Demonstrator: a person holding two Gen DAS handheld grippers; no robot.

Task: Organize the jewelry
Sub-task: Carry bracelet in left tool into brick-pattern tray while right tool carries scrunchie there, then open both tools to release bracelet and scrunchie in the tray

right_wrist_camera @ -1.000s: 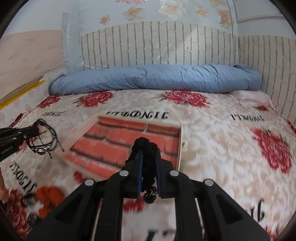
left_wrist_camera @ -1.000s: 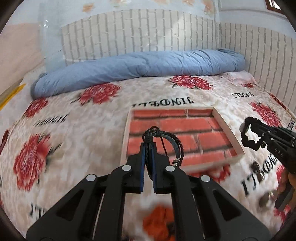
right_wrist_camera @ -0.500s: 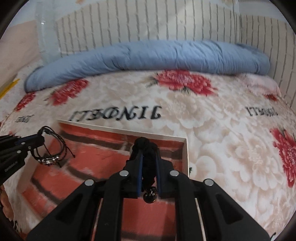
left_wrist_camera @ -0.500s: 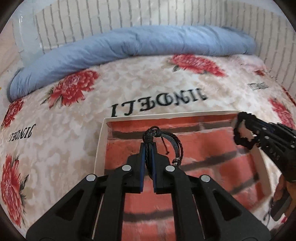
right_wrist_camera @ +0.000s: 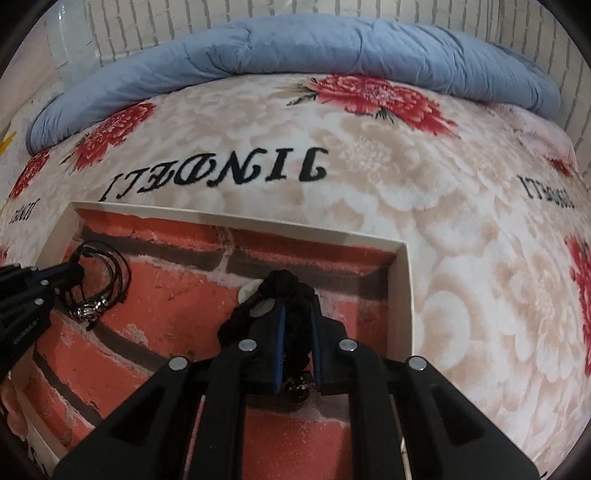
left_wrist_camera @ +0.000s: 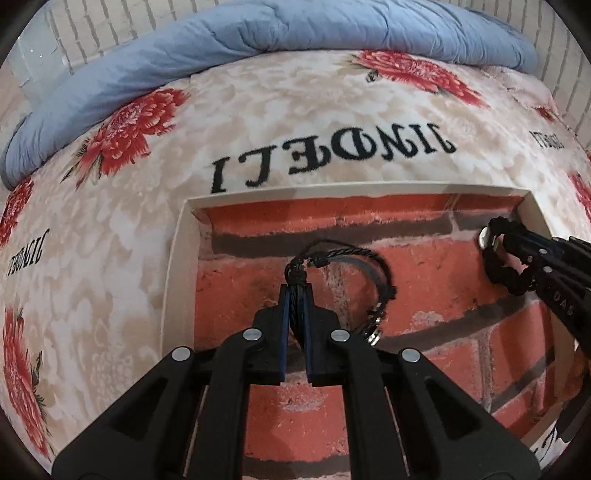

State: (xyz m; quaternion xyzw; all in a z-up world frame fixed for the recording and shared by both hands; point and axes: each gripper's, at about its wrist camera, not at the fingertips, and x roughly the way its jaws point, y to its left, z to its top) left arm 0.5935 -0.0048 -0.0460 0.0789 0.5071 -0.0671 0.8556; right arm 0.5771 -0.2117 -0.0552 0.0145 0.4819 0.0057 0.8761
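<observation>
A shallow white-rimmed tray (left_wrist_camera: 177,258) with a red brick pattern on its floor is seen lying on a bed covered by a cream blanket (left_wrist_camera: 258,110) printed with red flowers and black lettering; a rolled blue quilt (left_wrist_camera: 258,40) is laid along the blanket's far edge, against a white brick-patterned wall (right_wrist_camera: 258,14). The left gripper (left_wrist_camera: 295,295) is held over the tray's left half, pointing steeply down, its fingers (left_wrist_camera: 283,310) closed narrowly on a black braided cord bracelet (left_wrist_camera: 354,258). The bracelet's knotted end is pinched between the blue pads, while its loop hangs out to the right above the tray floor, with a small metal clasp at its lowest point. The right gripper (right_wrist_camera: 297,317) is held over the tray's right half, near the far right corner, its fingers (right_wrist_camera: 279,332) likewise closed narrowly on a thick black woven bracelet (right_wrist_camera: 284,291). That bracelet is bunched between the pads, part of it drooping to the left of the fingers, and a pale round button is seen on it. Whether either bracelet touches the tray floor cannot be told. In each wrist view the other gripper is seen at the picture's edge, still apart from the first, with its own bracelet hanging inside the tray's rim.
</observation>
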